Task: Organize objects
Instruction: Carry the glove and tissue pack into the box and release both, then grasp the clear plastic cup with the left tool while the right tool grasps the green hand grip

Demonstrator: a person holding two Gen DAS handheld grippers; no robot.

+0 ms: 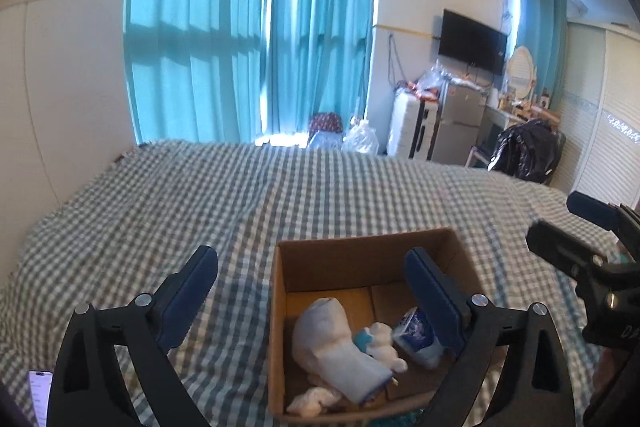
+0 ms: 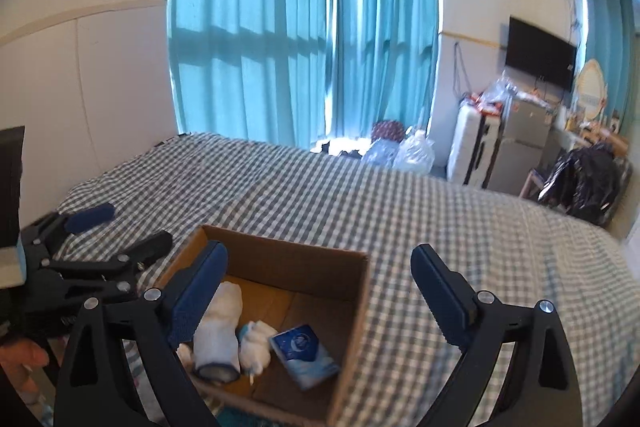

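Both tongs, left gripper (image 1: 310,291) & right gripper (image 2: 320,287), wide open, holding nothing. Brown cardboard box (image 1: 360,247) on soft checked bed (image 1: 200,195) could tip if bumped.

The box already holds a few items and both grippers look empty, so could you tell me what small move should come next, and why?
Probably draw both grippers back from the box and look for another loose item. Left gripper and right gripper are open, holding nothing; the rolled towel and tissue pack lie inside.
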